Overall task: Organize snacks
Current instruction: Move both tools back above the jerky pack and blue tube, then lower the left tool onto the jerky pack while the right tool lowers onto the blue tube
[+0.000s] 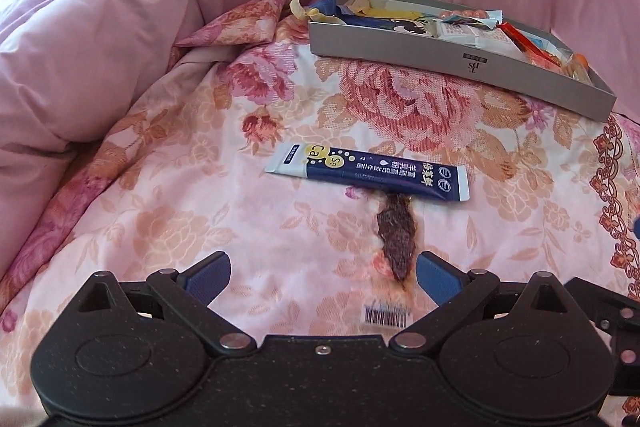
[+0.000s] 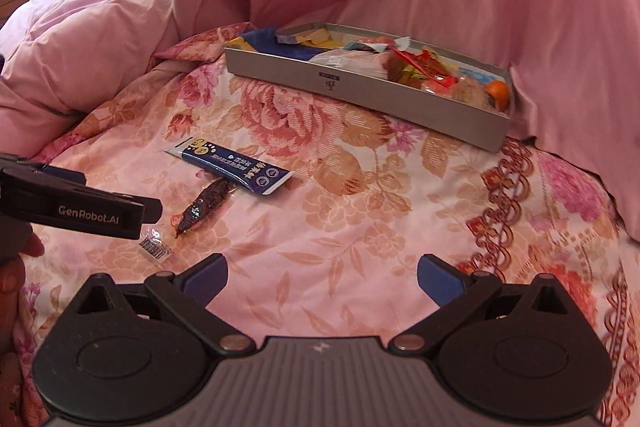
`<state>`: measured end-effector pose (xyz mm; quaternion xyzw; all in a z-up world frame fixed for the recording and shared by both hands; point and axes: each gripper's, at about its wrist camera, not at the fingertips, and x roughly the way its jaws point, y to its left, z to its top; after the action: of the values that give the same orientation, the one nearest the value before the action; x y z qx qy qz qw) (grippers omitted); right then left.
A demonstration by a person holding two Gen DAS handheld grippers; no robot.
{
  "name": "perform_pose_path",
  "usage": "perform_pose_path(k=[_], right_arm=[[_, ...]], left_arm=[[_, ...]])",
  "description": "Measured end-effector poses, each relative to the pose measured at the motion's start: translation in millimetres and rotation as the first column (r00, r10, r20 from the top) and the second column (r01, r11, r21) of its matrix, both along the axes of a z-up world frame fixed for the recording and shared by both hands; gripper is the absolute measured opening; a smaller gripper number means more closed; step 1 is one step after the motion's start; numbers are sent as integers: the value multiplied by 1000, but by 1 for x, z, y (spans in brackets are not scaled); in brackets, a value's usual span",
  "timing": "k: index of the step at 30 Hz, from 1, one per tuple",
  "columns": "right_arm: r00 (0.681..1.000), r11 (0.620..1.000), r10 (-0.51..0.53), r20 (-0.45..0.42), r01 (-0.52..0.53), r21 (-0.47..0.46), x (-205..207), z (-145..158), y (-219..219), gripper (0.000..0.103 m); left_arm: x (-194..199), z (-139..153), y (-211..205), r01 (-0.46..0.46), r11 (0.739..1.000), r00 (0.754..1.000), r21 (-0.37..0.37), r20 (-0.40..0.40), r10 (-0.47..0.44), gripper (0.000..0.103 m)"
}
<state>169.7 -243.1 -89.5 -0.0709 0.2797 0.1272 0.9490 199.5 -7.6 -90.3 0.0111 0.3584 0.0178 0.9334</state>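
Where snacks fill grey box

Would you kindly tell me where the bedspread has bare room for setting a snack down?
Bare bedspread lies right of the blue sachet and before the grey box. The box is crowded; the clear-wrapped dark snack lies partly under the sachet.

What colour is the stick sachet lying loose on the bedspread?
Dark navy stick sachet with a white end and yellow circles; clearest in the left wrist view.

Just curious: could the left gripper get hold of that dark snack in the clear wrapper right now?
Probably yes. The left gripper is open, the dark snack lies just ahead between its fingers, and nothing covers it except the blue sachet over its far end.
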Motion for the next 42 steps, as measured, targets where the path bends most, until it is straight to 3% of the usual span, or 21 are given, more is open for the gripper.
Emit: perform_pose_path(k=[6, 12, 20, 25, 31, 33, 36, 42], right_arm=[[983, 981, 185, 0, -184, -57, 41, -3, 4, 103], [908, 897, 410, -83, -418, -143, 96, -12, 15, 103], [823, 803, 559, -97, -567, -184, 140, -14, 41, 102], [772, 734, 624, -121, -633, -245, 155, -20, 61, 97], [748, 727, 648, -143, -663, -177, 168, -18, 54, 84], [745, 729, 652, -140, -667, -153, 169, -16, 50, 73], [749, 736, 647, -139, -662, -139, 168, -15, 47, 54], [788, 770, 599, -143, -616, -169, 153, -14, 42, 48]], left_arm=[[14, -2, 6, 11, 1000, 1000, -9, -1, -11, 99], [23, -5, 12, 44, 997, 998, -70, -33, -47, 99], [34, -11, 23, 11, 989, 998, -145, -63, -20, 99], [37, -12, 29, -11, 985, 998, -171, -66, 0, 98], [38, -12, 27, 6, 984, 998, -178, -61, -17, 98], [39, -12, 24, 19, 984, 998, -179, -60, -30, 97], [39, -13, 20, 45, 983, 997, -177, -60, -56, 96], [38, -16, 10, 109, 980, 990, -164, -68, -121, 94]])
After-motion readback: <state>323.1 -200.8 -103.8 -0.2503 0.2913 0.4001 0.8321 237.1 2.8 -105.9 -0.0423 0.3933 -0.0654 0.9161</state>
